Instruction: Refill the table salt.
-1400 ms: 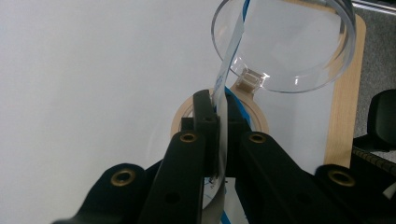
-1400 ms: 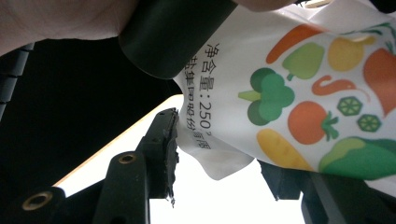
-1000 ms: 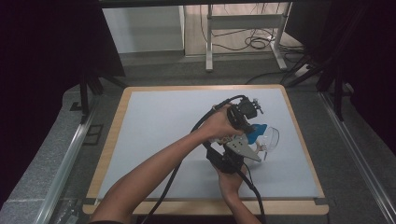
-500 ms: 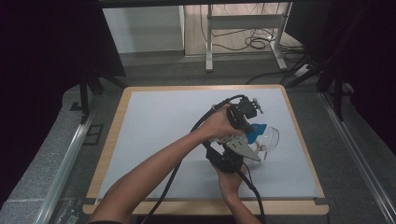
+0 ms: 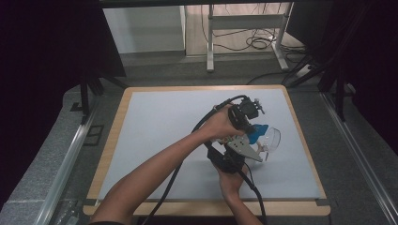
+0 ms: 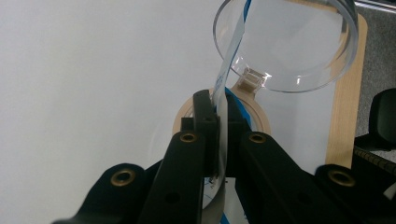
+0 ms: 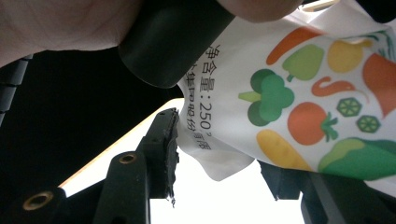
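A white bag (image 7: 299,107) printed with orange, red, yellow and green vegetables and black lettering sits between black jaws with brass-coloured screws. A clear plastic lid (image 6: 285,44), a white-and-blue strip (image 6: 223,100) and a tan ring (image 6: 257,116) lie over a pale grey mat (image 5: 155,126) edged in light wood.

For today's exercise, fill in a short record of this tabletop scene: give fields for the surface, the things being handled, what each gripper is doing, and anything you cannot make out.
Surface: pale blue-grey mat on a wood-edged table
Things: white pouch printed with colourful vegetables; clear round plastic lid
Left gripper: jaws shut on a thin white and blue strip that runs up in front of the lid
Right gripper: jaws part open, the pouch's lower edge between them
Hands: close together right of the mat's centre
Unclear: whether the right gripper's pads press on the pouch
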{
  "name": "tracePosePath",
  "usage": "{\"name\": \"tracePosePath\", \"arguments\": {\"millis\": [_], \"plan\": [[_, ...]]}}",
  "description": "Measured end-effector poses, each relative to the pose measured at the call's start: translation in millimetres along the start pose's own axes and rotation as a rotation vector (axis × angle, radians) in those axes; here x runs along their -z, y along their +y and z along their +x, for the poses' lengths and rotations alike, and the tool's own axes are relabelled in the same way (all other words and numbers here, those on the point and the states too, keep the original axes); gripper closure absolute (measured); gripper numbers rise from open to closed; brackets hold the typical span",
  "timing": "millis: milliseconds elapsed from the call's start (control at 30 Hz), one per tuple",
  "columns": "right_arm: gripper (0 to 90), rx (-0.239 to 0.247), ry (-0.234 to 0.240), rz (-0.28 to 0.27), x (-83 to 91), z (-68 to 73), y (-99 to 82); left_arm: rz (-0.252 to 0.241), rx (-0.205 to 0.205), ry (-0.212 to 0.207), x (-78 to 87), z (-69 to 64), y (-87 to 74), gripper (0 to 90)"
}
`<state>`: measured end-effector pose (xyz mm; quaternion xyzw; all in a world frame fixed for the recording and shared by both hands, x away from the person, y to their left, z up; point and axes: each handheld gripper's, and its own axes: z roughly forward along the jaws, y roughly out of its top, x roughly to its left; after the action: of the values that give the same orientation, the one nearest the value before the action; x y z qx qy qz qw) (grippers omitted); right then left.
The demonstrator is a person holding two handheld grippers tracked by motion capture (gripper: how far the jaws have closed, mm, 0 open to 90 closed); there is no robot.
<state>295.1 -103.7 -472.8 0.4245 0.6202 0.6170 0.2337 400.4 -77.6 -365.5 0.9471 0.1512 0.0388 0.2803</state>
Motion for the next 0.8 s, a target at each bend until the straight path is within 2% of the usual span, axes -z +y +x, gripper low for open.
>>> {"name": "tracePosePath", "arguments": {"millis": [800], "plan": [[52.2, -0.003, -0.004, -0.005, -2.0, 0.6, 0.5, 0.002, -0.001, 0.004, -0.2, 1.0, -0.5, 89.8]]}}
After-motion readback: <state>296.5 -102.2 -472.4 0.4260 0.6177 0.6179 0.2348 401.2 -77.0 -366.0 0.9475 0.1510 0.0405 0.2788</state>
